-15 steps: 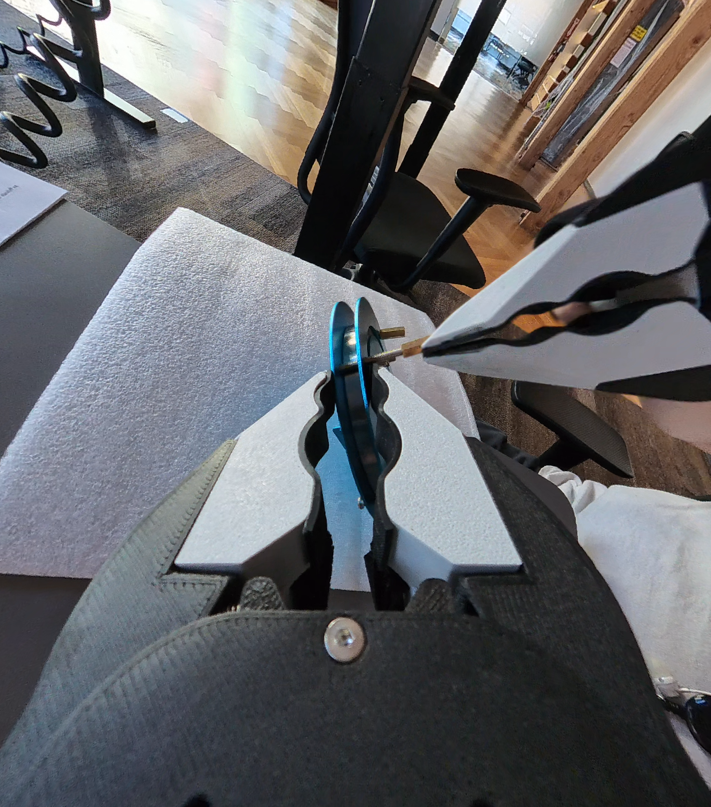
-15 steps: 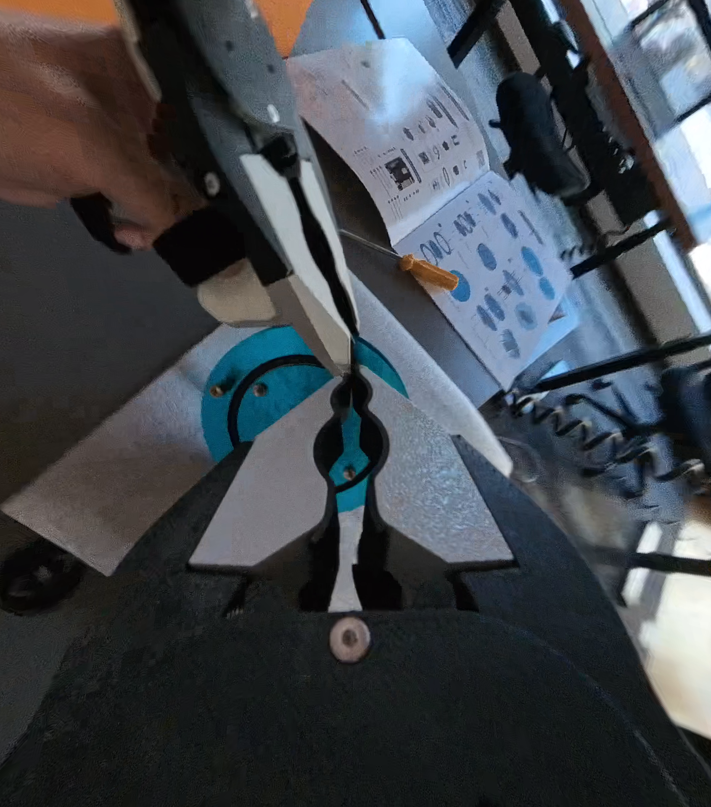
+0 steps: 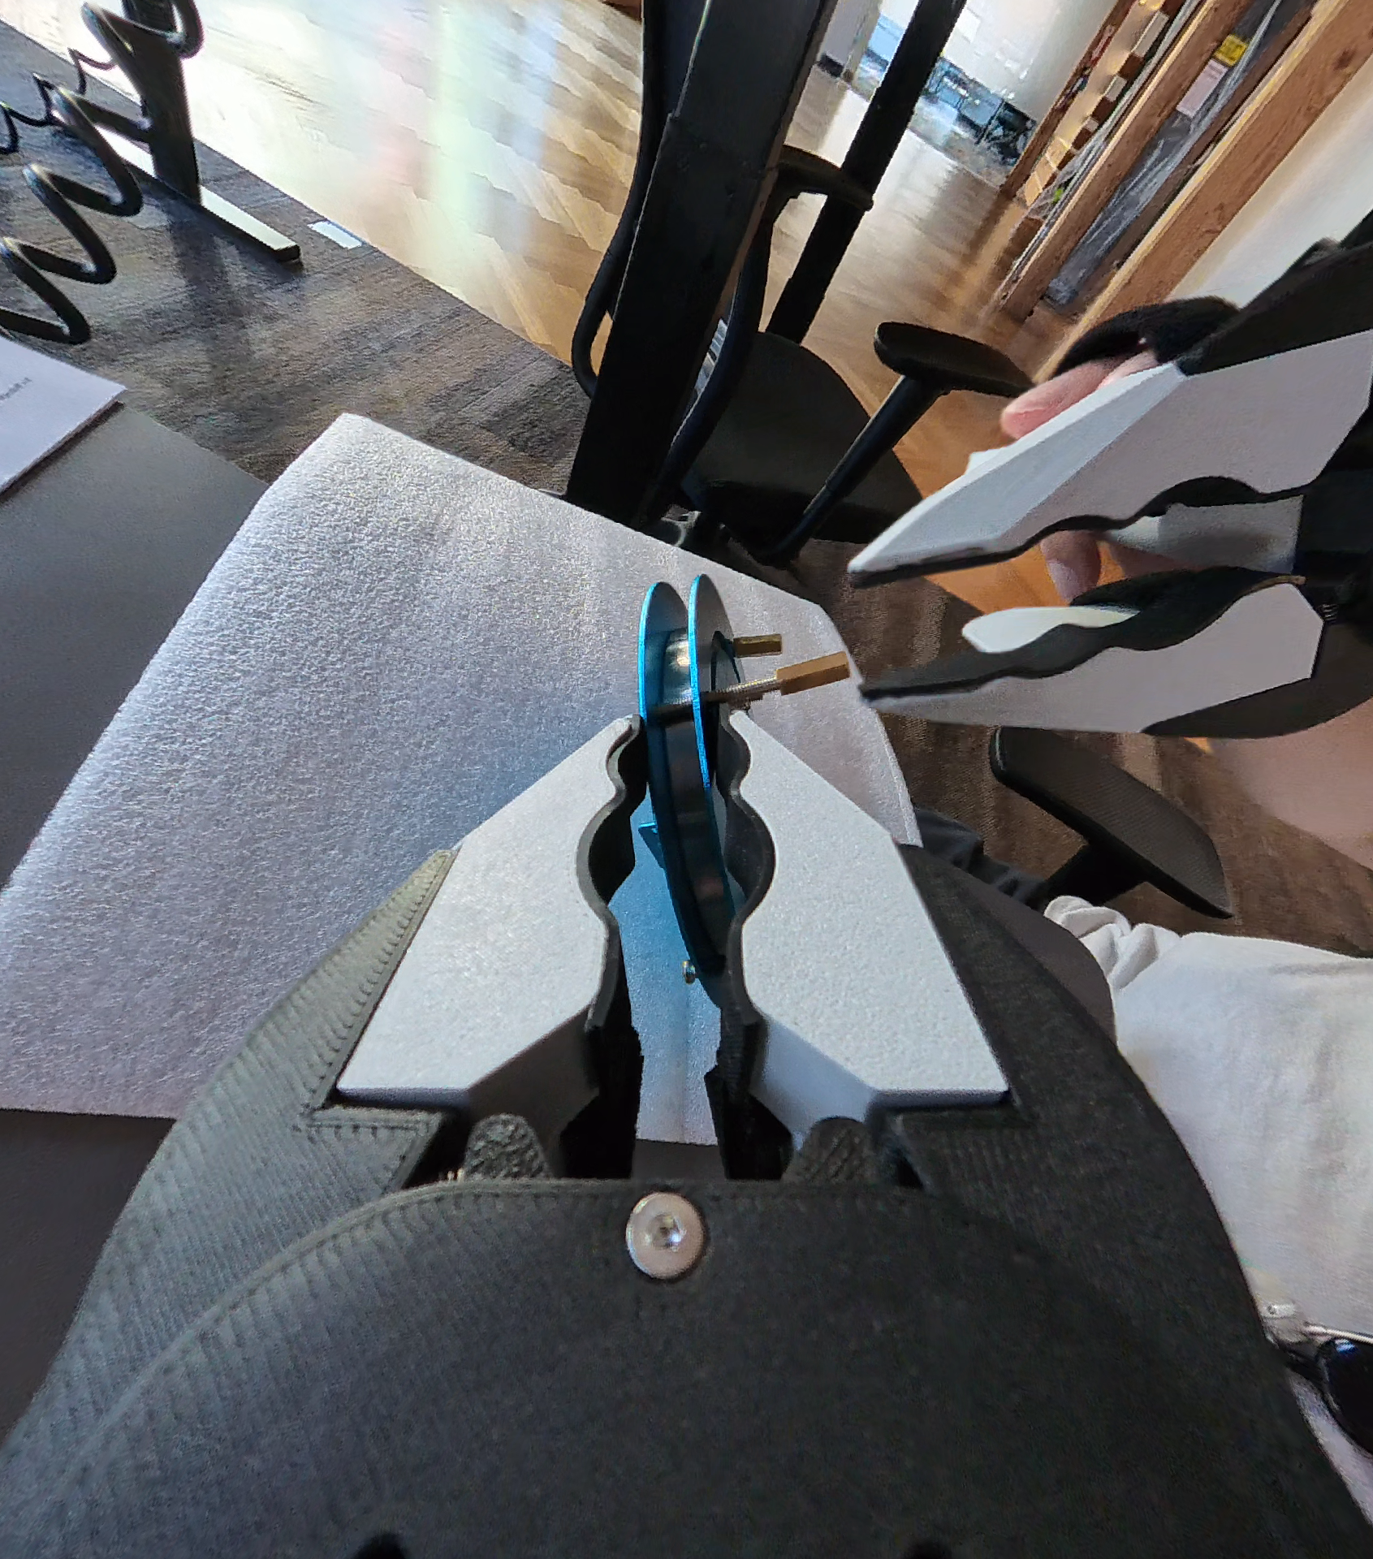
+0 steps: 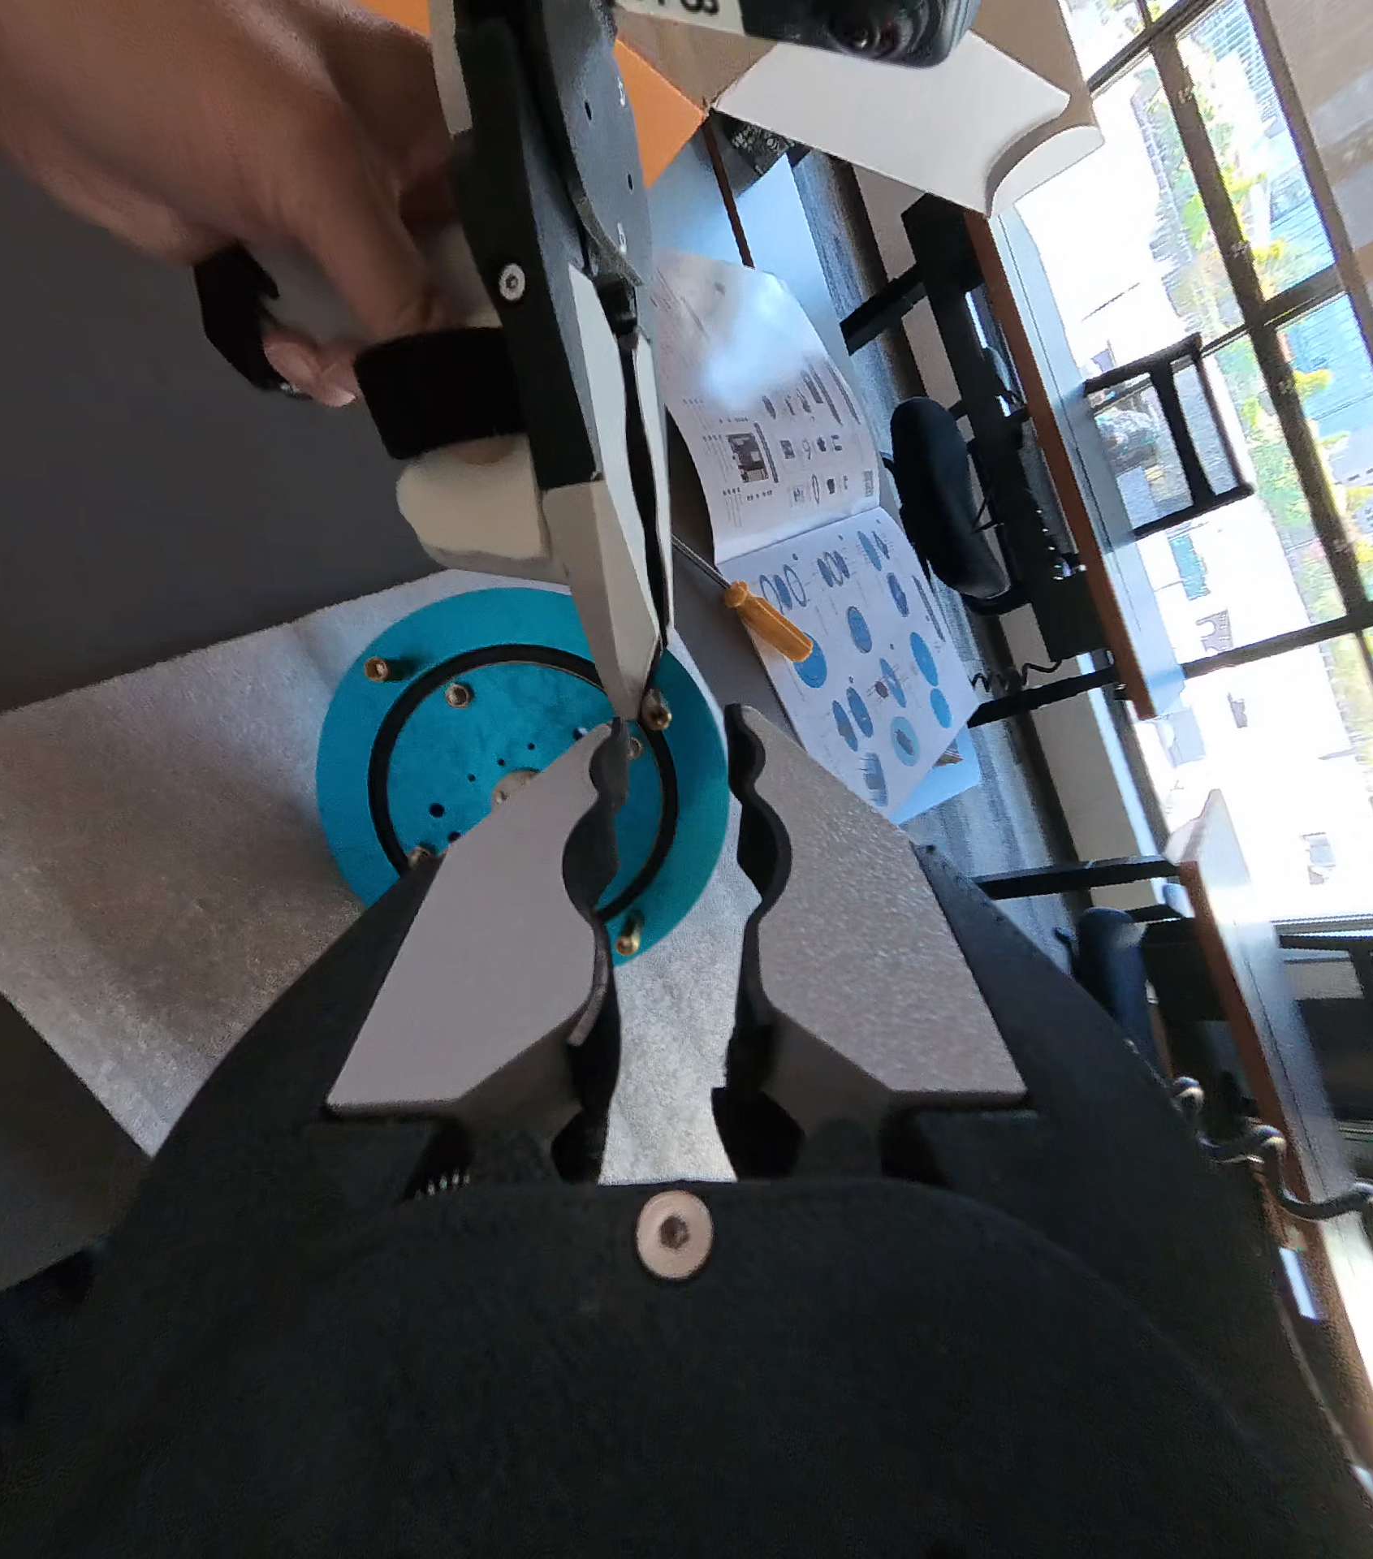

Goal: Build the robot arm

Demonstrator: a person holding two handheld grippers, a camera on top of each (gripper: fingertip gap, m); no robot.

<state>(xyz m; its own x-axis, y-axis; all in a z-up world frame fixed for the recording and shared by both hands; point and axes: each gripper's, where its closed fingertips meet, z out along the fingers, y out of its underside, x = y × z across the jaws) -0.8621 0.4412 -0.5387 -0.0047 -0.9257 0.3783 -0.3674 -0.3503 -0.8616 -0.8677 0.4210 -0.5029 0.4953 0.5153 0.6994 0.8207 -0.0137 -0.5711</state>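
My left gripper (image 3: 683,732) is shut on a blue disc assembly (image 3: 652,666), two blue plates with a black ring, held on edge above a white foam mat (image 3: 311,675). A brass standoff (image 3: 814,672) on a thin screw sticks out of its right face, with a second standoff (image 3: 759,645) behind. My right gripper (image 3: 858,633) is open and empty, its tips just right of the standoff and apart from it. In the right wrist view the right gripper (image 4: 670,725) faces the disc's flat side (image 4: 430,759), which carries several brass standoffs (image 4: 656,717). The left gripper (image 4: 636,683) clamps its rim.
The foam mat (image 4: 117,844) lies on a dark table (image 3: 33,590). An open instruction booklet (image 4: 834,590) with a yellow-handled screwdriver (image 4: 767,620) on it lies beyond the mat. A black office chair (image 3: 792,422) and desk legs stand past the table edge. The tips of one gripper are about 4 cm away from the tips of the other.
My right gripper was shut on the brass standoff; it has opened, let go and drawn back a little to the right. The left gripper still holds the disc assembly.
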